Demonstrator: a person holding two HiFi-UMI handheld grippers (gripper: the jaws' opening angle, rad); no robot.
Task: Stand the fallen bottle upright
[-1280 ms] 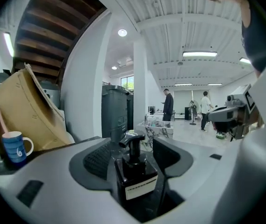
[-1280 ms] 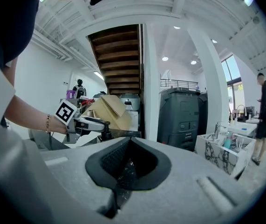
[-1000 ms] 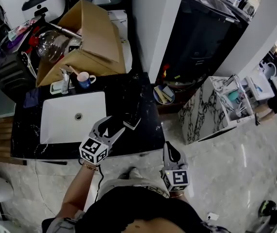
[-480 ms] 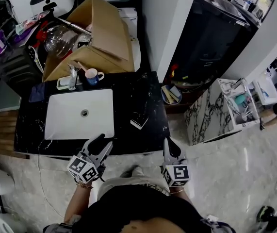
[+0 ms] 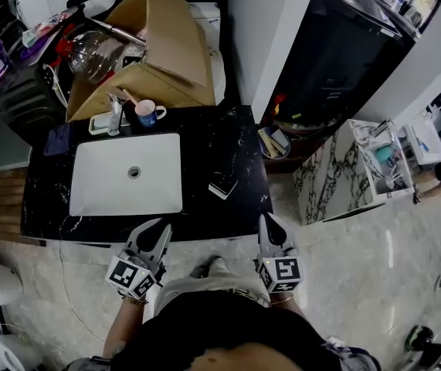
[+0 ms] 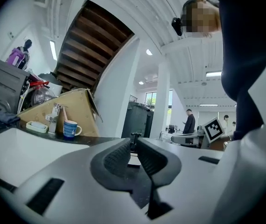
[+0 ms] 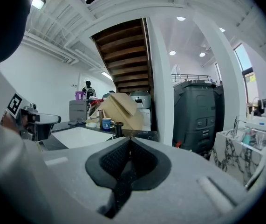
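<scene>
1. The bottle point(image 7: 119, 129) is small, dark and round-bodied, with a slightly wider cap. It stands on the surface point(image 5: 228, 141), a glossy black stone slab with thin white veins.
2. Its long axis runs straight up and down, cap at the top and base on the stone.
3. It stands ahead of both your hand-held grippers and between them, well apart from the tips. It is off to the right of your left one and to the left of your right one.
4. Your left hand-held gripper point(image 5: 158, 227) has just been closing its jaws. The ribbed dark pads are nearly together with a thin gap, released, and nothing is between them. The bottle shows through that gap, further off.
5. Your right hand-held gripper point(image 5: 266, 219) is clenched, its ribbed pads pressed together on nothing.
6. Ahead of your left hand-held gripper lies a smooth white rectangular sink point(image 5: 96, 184). Beyond it are a blue mug point(image 5: 149, 113) and an open brown cardboard box point(image 5: 170, 45).
</scene>
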